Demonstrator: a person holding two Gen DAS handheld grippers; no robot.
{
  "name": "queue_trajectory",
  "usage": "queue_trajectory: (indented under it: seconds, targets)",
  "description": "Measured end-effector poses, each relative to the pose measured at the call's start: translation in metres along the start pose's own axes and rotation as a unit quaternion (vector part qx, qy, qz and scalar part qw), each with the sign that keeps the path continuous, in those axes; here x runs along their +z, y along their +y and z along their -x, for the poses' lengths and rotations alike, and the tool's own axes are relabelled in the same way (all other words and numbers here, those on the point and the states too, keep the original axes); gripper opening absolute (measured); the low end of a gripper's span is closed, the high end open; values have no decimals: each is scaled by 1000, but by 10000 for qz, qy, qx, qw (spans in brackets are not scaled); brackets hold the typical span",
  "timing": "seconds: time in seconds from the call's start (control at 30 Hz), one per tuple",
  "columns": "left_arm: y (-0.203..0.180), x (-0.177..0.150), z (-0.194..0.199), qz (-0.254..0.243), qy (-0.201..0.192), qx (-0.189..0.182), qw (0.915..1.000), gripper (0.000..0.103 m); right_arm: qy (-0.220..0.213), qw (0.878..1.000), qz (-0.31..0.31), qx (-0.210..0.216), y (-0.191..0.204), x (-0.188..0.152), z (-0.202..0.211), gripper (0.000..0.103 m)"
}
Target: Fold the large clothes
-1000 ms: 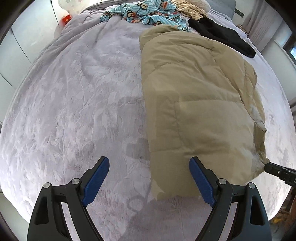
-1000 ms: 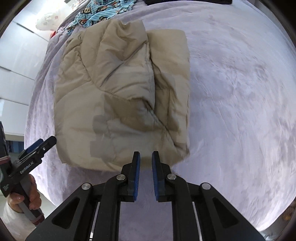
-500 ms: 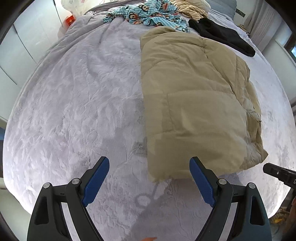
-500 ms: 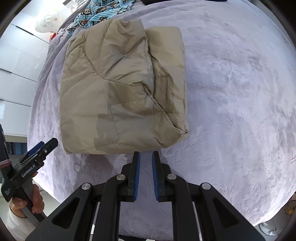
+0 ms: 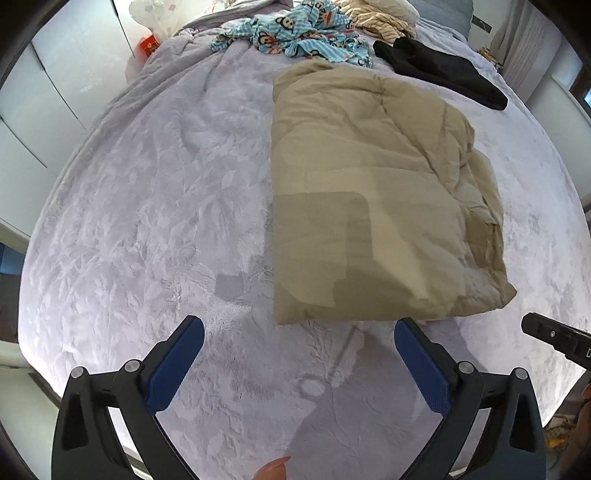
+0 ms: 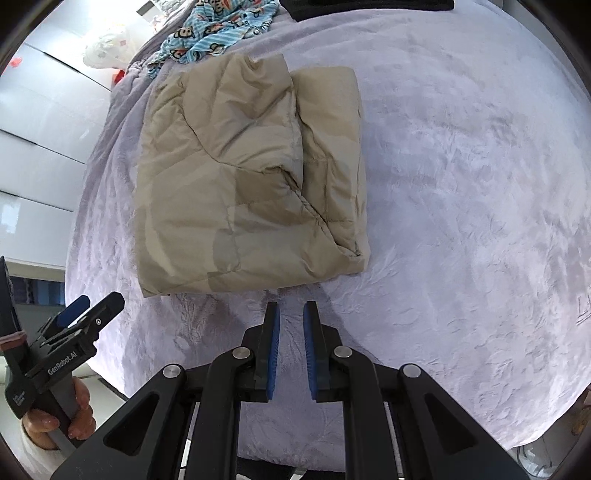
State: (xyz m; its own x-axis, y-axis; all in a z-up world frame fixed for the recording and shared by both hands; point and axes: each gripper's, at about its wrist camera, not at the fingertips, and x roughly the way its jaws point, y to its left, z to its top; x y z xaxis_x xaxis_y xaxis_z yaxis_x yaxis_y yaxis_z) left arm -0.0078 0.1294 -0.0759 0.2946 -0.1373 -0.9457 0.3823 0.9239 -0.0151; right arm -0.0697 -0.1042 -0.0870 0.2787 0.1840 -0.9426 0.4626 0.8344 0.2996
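Note:
A beige quilted jacket [image 5: 369, 192] lies folded into a thick rectangle on the lavender bed cover [image 5: 147, 184]. In the right wrist view the jacket [image 6: 251, 177] shows a folded flap along its right side. My left gripper [image 5: 299, 326] hovers above the cover just short of the jacket's near edge; its jaws are opening wide with nothing between them. My right gripper [image 6: 291, 306] hangs in front of the jacket's near right corner, its blue pads close together and empty. The left gripper [image 6: 92, 306] also shows at the lower left there.
A blue monkey-print garment [image 5: 295, 33], a striped cloth [image 5: 373, 22] and a black garment [image 5: 436, 66] lie at the far end of the bed. White cupboard doors [image 5: 55, 74] stand on the left. A hand [image 6: 55, 417] grips the left tool's handle.
Both grippers have drawn back and risen from the jacket, whose near edge now lies beyond the fingertips. The left jaws stand wider apart. The jacket has not moved.

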Motion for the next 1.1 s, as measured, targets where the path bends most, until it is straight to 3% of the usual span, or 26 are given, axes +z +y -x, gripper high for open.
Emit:
queue_trajectory:
  seconds: [0.33, 0.37, 0.43, 0.47, 0.63, 0.67, 0.77, 0.97, 1.03, 1.1]
  targets:
    - [-6, -18, 37, 184, -191, 127, 9996, 103, -70, 9994, 291, -149, 8, -6, 18, 15]
    - [-7, -20, 41, 210, -206, 122, 9995, 103, -75, 9992, 339, -198, 10, -7, 21, 18]
    - [-10, -26, 50, 255, -243, 137, 9993, 103, -109, 9990, 379, -218, 12, -10, 26, 39]
    - [-12, -28, 53, 264, -262, 163, 9992, 103, -152, 9989, 402, -213, 13, -13, 30, 56]
    - [-19, -36, 71, 335, -309, 179, 9988, 103, -336, 9972, 613, -257, 16, -21, 49, 58]
    - [-20, -37, 77, 335, -363, 185, 9986, 103, -387, 9967, 651, -275, 16, -22, 52, 60]
    - [-23, -37, 96, 315, -596, 235, 9974, 103, -642, 9946, 735, -350, 17, -22, 69, 84]
    - [-23, -29, 133, 334, -1065, 278, 9934, 103, -1264, 9878, 842, -336, 26, -21, 110, 85]
    - [-22, -25, 144, 339, -1162, 259, 9923, 103, -1419, 9858, 842, -311, 29, -20, 120, 103]
    - [-21, -22, 152, 357, -1227, 254, 9915, 103, -1630, 9826, 844, -297, 33, -20, 130, 103]
